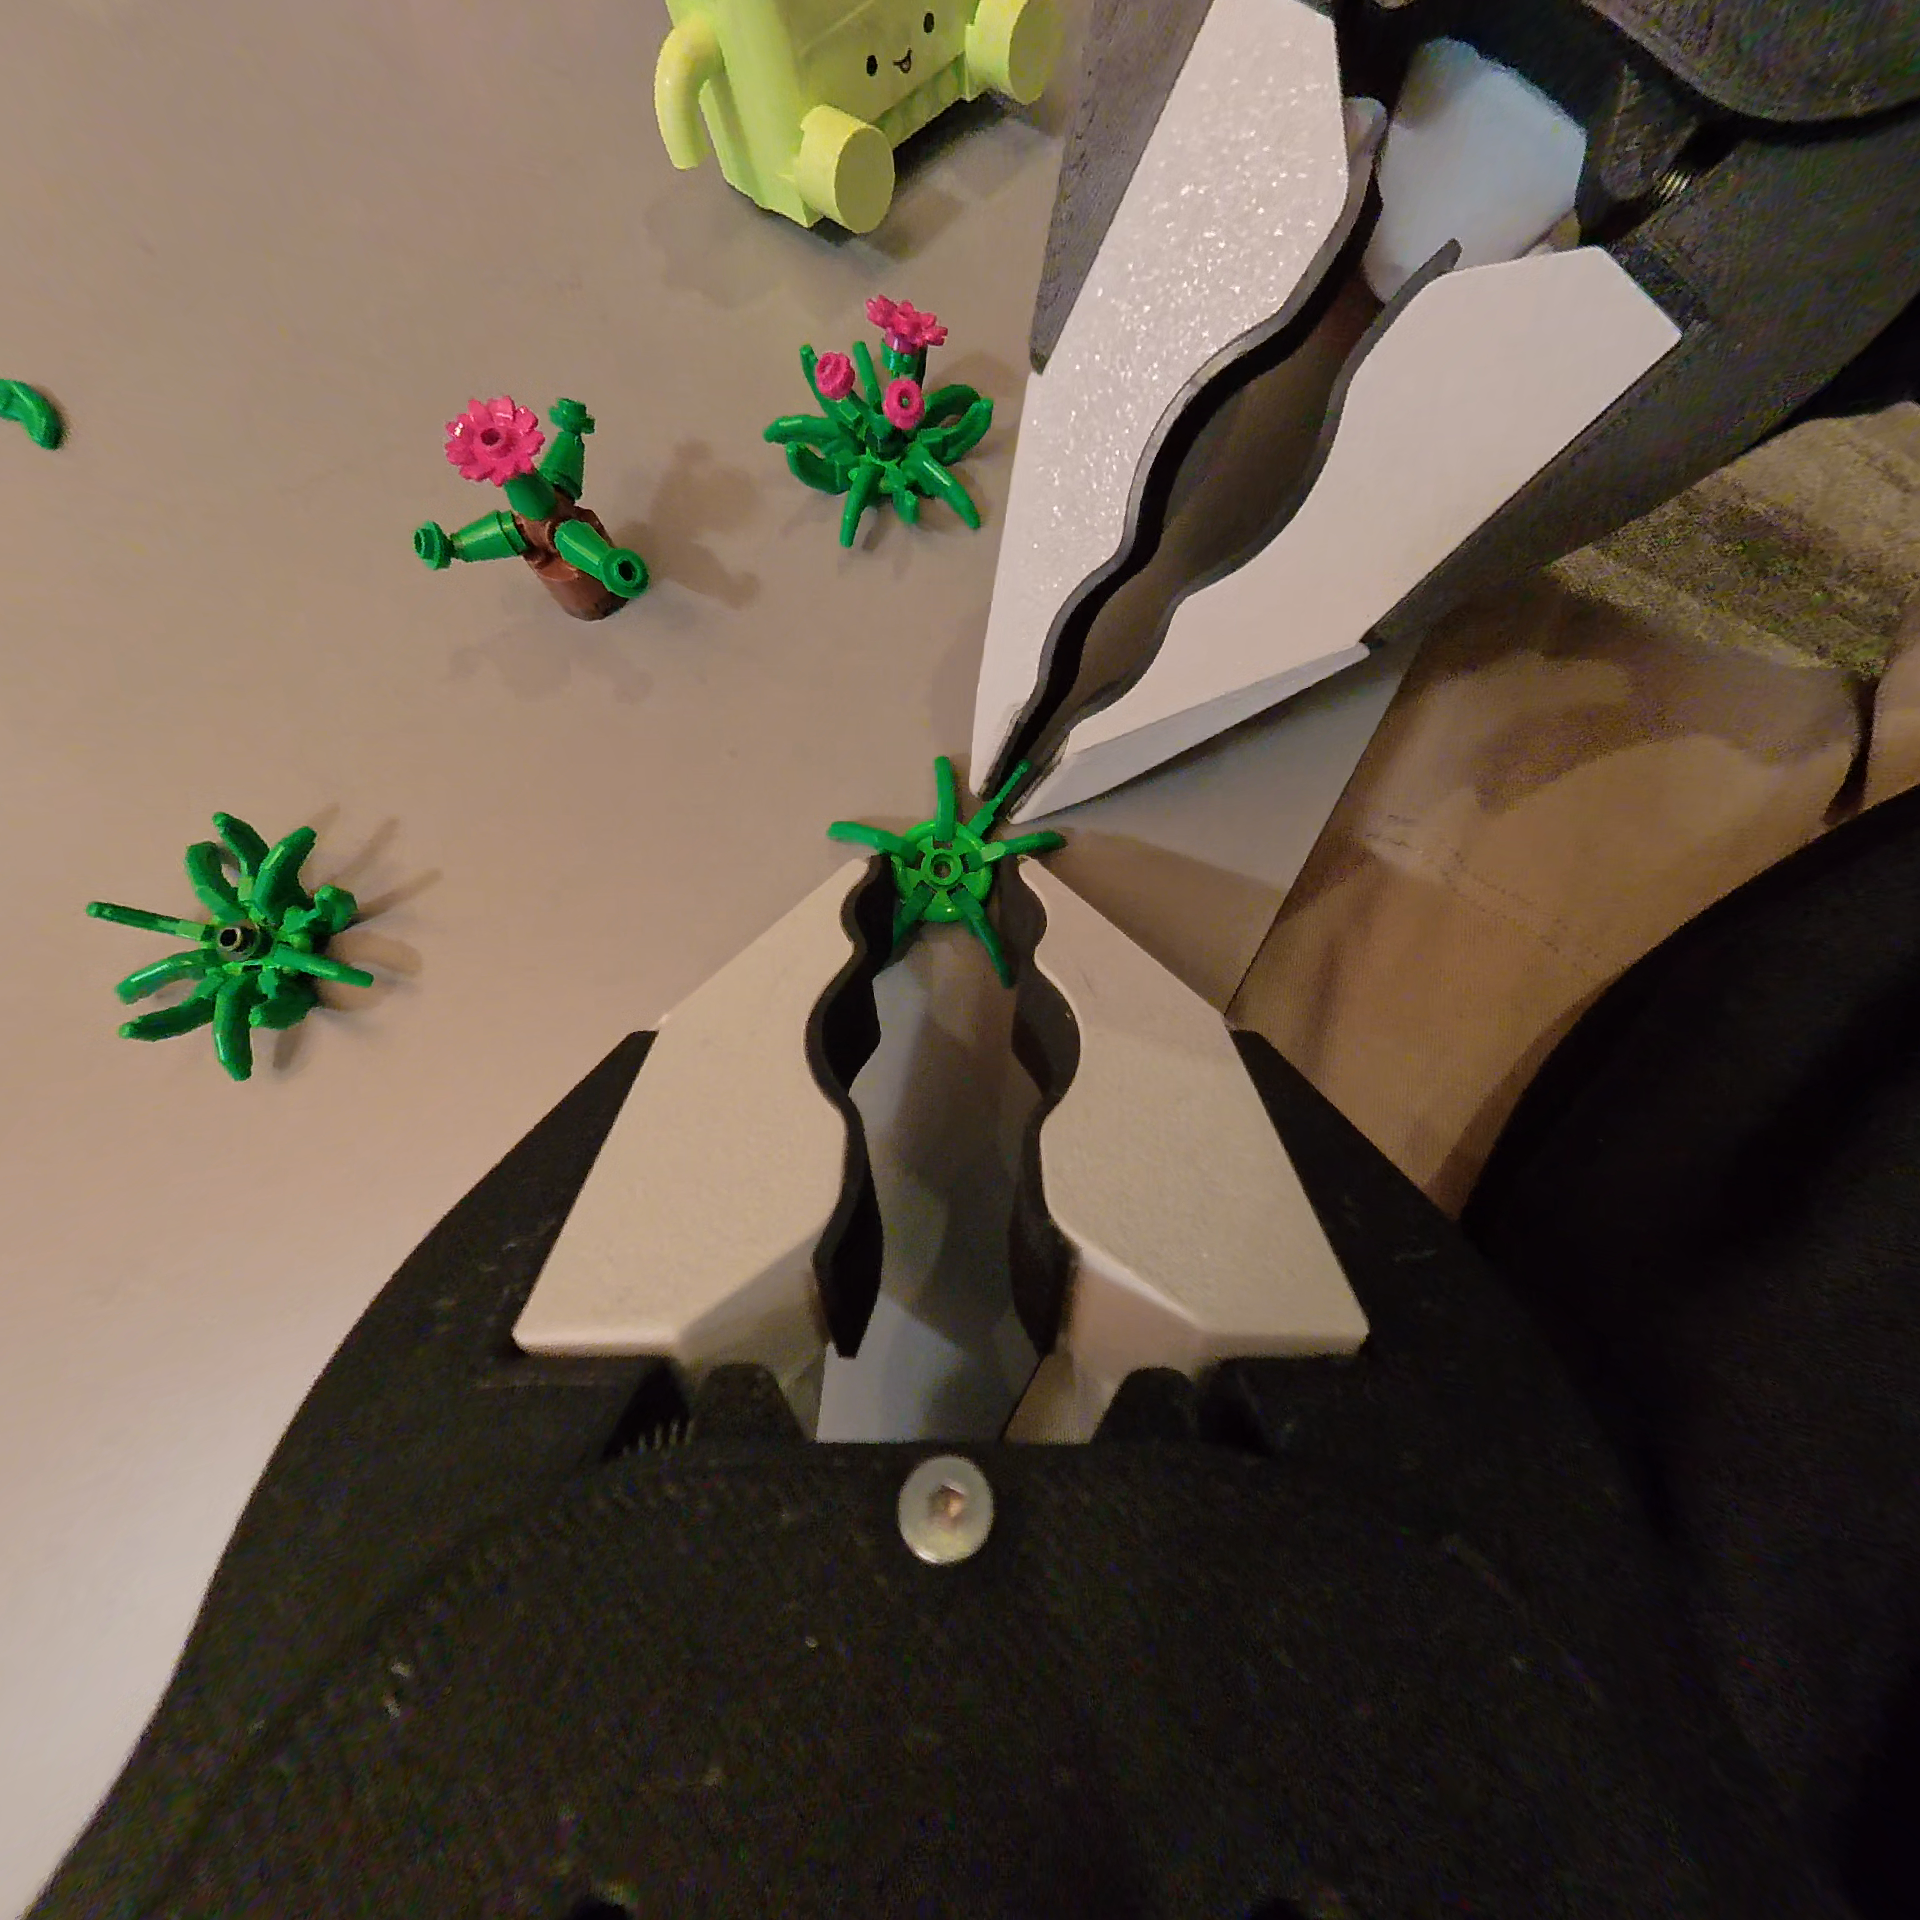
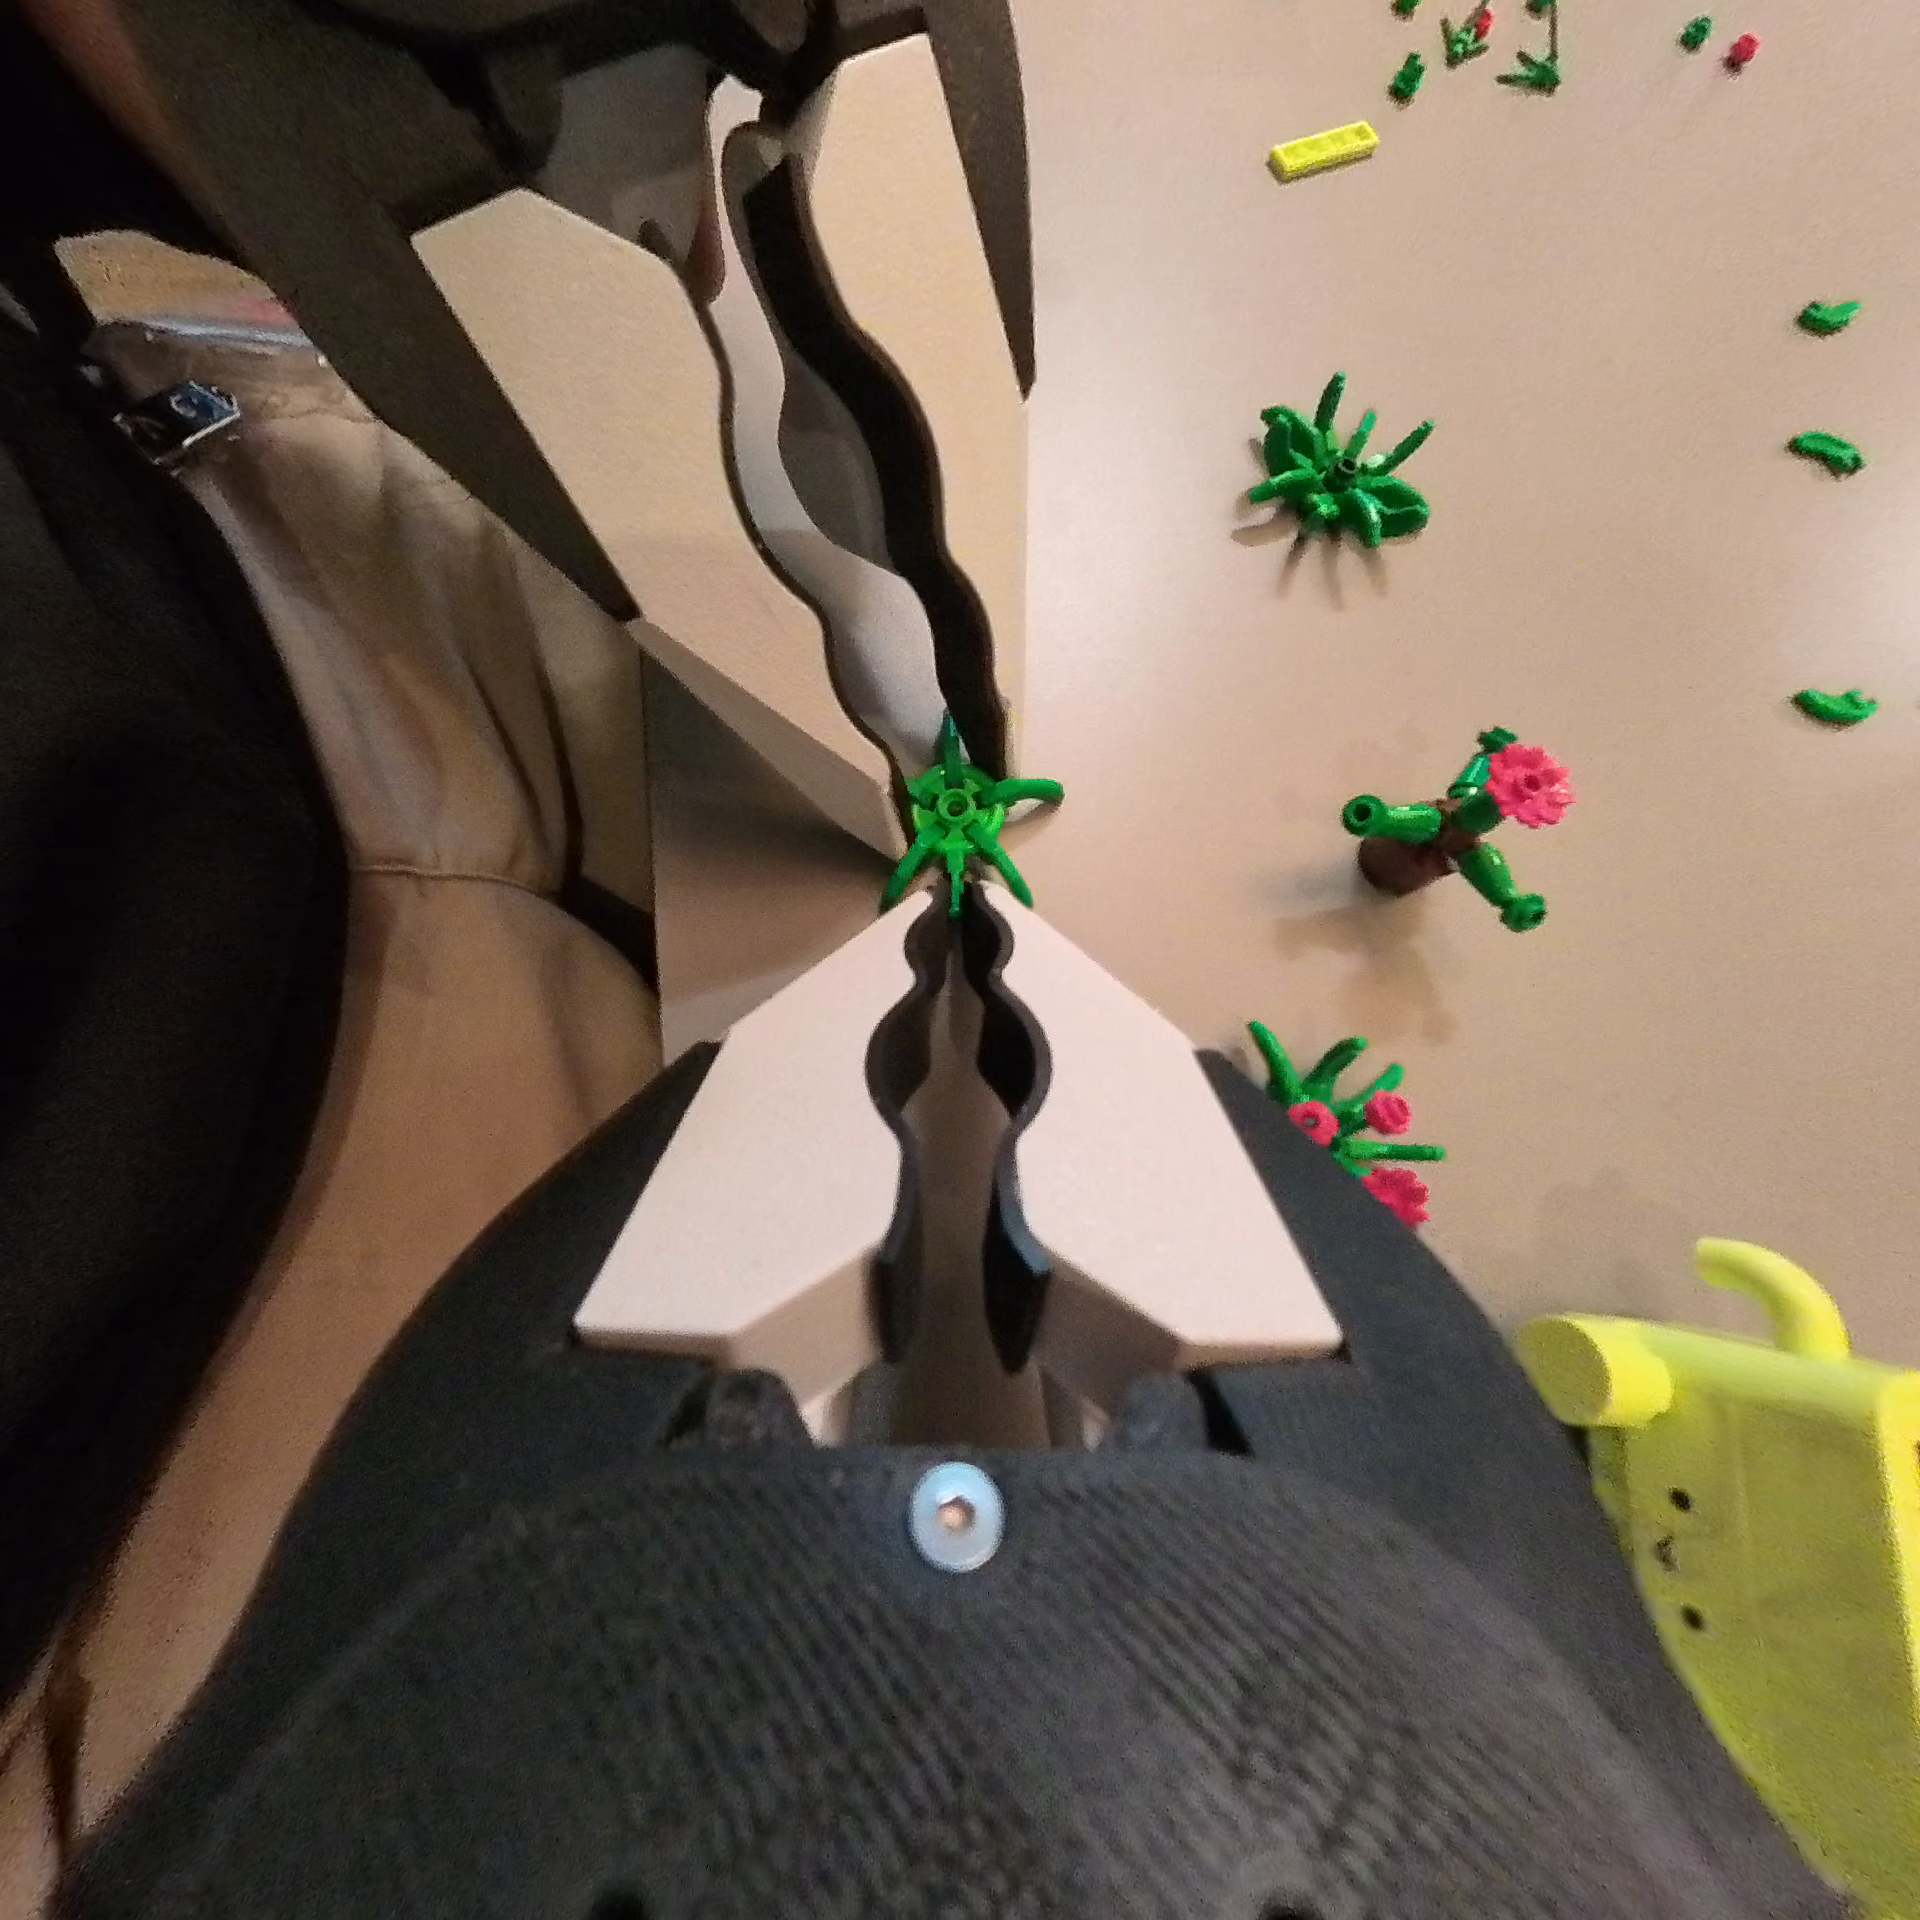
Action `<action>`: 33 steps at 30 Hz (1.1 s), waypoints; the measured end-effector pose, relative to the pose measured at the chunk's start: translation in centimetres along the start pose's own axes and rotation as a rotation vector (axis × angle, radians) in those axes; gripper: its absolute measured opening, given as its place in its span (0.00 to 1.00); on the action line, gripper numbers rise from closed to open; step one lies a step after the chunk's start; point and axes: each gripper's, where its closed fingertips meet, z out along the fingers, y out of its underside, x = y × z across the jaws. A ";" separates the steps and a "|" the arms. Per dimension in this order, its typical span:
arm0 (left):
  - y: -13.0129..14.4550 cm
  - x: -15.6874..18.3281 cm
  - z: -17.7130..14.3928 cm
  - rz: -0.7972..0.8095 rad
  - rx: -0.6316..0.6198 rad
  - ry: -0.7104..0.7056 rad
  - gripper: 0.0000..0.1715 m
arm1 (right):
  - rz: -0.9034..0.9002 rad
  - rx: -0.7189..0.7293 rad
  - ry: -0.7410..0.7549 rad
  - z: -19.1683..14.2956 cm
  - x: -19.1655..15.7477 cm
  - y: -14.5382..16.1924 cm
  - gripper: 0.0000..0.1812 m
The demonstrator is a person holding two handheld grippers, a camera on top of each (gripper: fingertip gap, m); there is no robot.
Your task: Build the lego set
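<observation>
Between the two pairs of fingertips, above the table's [image 1: 312, 1299] near edge, sits a small green leaf piece [image 1: 940, 871].

Left wrist view: the left gripper [image 1: 940, 883] is closed on the leaf piece's round hub, its grey fingers [image 1: 727, 1122] pinching it from both sides. The right gripper [image 1: 1013, 784] enters from upper right, its tips clamped on one thin leaf of the same piece. On the table lie a leafy cluster [image 1: 244, 940] at left, a brown stem with a pink flower [image 1: 530, 509] farther back, a flowering plant [image 1: 883, 421] beside it, a loose green leaf [image 1: 31, 414] at the left edge, and a lime toy figure [image 1: 831, 94] at top. A tan and black garment [image 1: 1558, 883] fills the right side.

Right wrist view: the right gripper [image 2: 954, 902] is closed on a lower leaf of the leaf piece [image 2: 954, 816]; the left gripper [image 2: 948, 764] holds it from above. To the right lie the leafy cluster [image 2: 1340, 483], the brown stem with flower [image 2: 1455, 826], the flowering plant [image 2: 1351, 1127], a yellow plate [image 2: 1322, 148], scattered leaves [image 2: 1834, 707] and the toy figure [image 2: 1766, 1507].
</observation>
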 end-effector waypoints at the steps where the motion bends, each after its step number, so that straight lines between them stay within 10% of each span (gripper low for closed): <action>1: 0.0 0.0 0.0 0.000 0.000 0.000 0.12 | 0.015 0.005 0.002 0.0 0.0 0.0 0.00; 33: 0.3 -0.4 -0.1 -0.019 -0.025 -0.060 0.17 | 0.167 -0.023 0.016 0.5 0.4 -0.4 0.00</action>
